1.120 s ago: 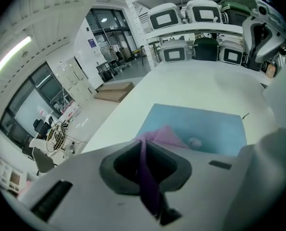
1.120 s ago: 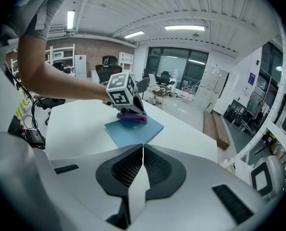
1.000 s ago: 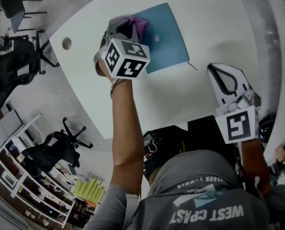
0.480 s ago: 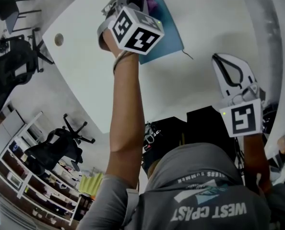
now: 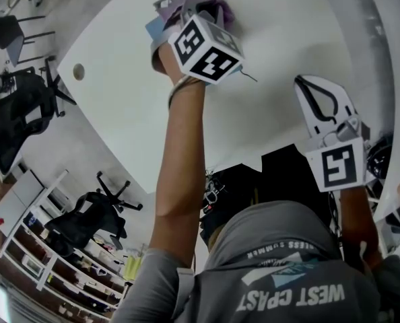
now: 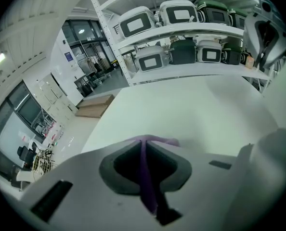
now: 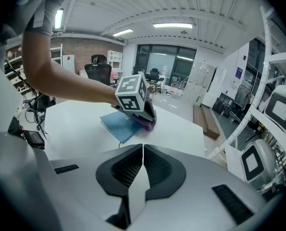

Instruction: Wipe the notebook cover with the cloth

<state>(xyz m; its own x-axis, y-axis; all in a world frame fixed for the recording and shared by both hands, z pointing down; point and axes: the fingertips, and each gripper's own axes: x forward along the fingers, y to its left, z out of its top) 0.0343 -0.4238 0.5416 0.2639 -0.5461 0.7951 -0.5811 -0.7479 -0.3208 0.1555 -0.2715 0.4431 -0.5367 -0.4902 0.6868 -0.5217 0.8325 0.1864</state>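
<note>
Looking down in the head view, you have your left gripper point(image 5: 190, 5) reached out to the far side of the white table point(image 5: 119, 99), its marker cube point(image 5: 207, 48) facing the camera. The purple cloth point(image 5: 219, 11) is bunched at its tip, and only a blue sliver of the notebook point(image 5: 153, 27) shows just left of the gripper; the rest is hidden under it and your arm. Your right gripper point(image 5: 314, 96) hangs over the table's near right part, well apart from the notebook

In the left gripper view, the jaws are nearly together and pinch a thin fold of the purple cloth, which runs up between the pads and spills over their tips. Beyond them lies bare white tabletop, and shelves point(image 6: 181, 32) of boxed appliances stand at the far side

In the right gripper view, your jaws are pressed together with nothing between them. Ahead, the blue notebook lies flat on the table, and the left gripper presses the cloth down on the notebook's far end
</note>
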